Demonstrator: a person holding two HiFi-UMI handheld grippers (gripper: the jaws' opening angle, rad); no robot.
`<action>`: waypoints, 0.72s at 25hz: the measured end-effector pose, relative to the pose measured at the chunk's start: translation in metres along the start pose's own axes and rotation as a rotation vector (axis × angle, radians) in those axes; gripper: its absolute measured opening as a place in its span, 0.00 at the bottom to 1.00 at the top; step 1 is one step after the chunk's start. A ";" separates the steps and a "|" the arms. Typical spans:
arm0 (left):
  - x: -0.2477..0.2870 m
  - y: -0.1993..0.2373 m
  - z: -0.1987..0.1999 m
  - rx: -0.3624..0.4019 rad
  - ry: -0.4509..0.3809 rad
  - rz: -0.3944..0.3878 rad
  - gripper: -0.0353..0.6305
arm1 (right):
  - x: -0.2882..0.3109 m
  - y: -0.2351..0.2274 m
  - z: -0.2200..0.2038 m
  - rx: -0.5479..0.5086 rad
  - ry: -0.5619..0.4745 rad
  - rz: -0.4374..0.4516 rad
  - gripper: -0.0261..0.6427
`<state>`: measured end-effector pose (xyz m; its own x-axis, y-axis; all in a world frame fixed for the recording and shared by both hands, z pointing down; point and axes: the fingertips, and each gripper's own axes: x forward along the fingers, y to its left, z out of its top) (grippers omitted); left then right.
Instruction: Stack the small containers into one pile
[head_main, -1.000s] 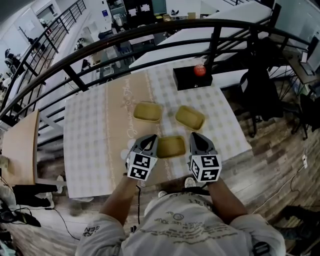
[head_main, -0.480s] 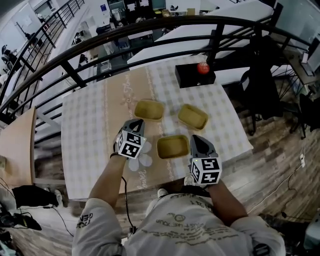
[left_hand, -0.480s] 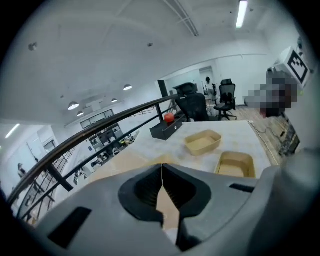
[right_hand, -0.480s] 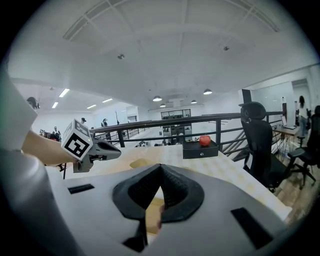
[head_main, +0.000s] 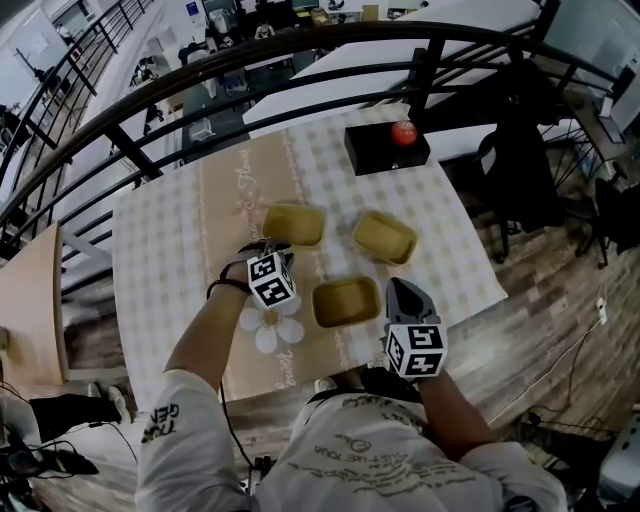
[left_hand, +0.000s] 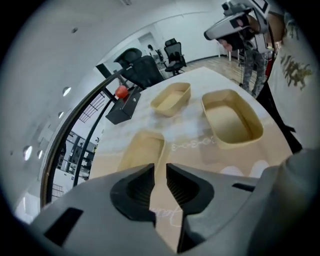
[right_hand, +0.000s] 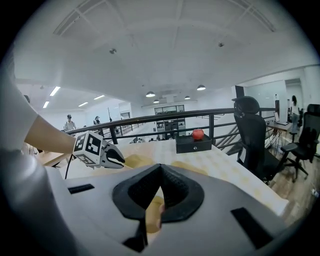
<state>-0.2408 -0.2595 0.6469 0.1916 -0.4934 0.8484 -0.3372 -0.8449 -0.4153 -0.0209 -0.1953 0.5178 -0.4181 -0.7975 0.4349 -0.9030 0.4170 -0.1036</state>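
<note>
Claws, two, hand-held, each carrying a marker cube.

Item one, left claw (left_hand: 160, 182): its jaws are parted by a narrow slit with nothing between them. Straight past the tips lies the near rim of the far-left shallow tan rectangular container (left_hand: 142, 150), close but not touching. A second ago this claw hung at the left edge of the nearest tan container (head_main: 345, 301). It has since gone forward and leftward. Judged meaning: the far-left container is the first pick, probably to be carried onto one of the others. No grip has been made yet.

Item two, right claw (right_hand: 160, 167): its tips are pressed together and hold nothing. It keeps its place just right of the nearest container.

Containers, three, including the far-right tan container (head_main: 384, 236): all lie apart on the checked cloth surface (head_main: 160, 250) with its tan runner. No pile has been begun.

Beyond, at the far edge: a black box (head_main: 387, 152) with a red ball (head_main: 403, 133) on top.

Views compared:
- **Head view:** it alone gives the layout of all three containers, but it does not settle either jaw gap.
- **Left gripper view:** it alone shows the slit and its line-up with the rim.
- **Right gripper view:** it alone shows those tips meeting, and the left claw side-on across the surface.
</note>
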 end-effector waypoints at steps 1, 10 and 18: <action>0.004 0.001 -0.001 0.029 0.015 -0.009 0.14 | 0.000 -0.003 -0.001 0.004 0.004 -0.007 0.03; 0.037 0.003 -0.010 0.153 0.122 -0.081 0.15 | -0.010 -0.028 -0.017 0.027 0.026 -0.067 0.03; 0.057 0.001 -0.013 0.138 0.204 -0.126 0.15 | -0.024 -0.050 -0.025 0.042 0.040 -0.112 0.03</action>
<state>-0.2423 -0.2857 0.6990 0.0298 -0.3431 0.9388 -0.1911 -0.9239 -0.3316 0.0370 -0.1855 0.5352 -0.3106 -0.8199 0.4809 -0.9477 0.3065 -0.0894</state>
